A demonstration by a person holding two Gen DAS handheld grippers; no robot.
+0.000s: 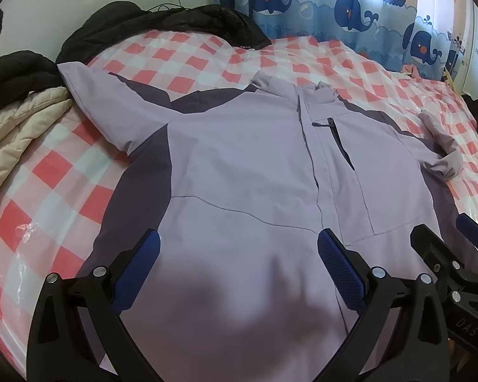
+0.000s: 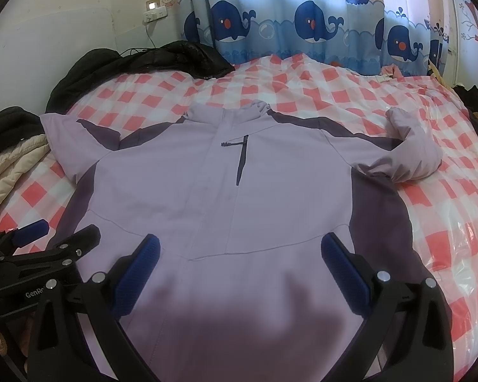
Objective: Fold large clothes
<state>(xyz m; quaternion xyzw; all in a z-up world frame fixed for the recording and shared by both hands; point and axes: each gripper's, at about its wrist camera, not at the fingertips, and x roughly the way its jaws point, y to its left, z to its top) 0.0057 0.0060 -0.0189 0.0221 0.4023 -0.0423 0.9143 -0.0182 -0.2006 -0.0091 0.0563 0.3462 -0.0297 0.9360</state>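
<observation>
Checkered bed [image 1: 207, 54] holds lilac jacket [image 1: 239, 165] lengthwise, collar toward curtain [image 1: 350, 9]; both grippers' fingers [image 1: 137, 270] released.

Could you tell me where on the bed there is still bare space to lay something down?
Bare checked cover lies between the jacket collar and the curtain, and beside its bent sleeve. It is crowded opposite, where the black coat and cream quilt pile up.

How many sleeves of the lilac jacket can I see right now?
2. One lilac sleeve lies flat out toward the cream quilted coat; the other sleeve is bunched and bent on the opposite side of the lilac jacket.
</observation>
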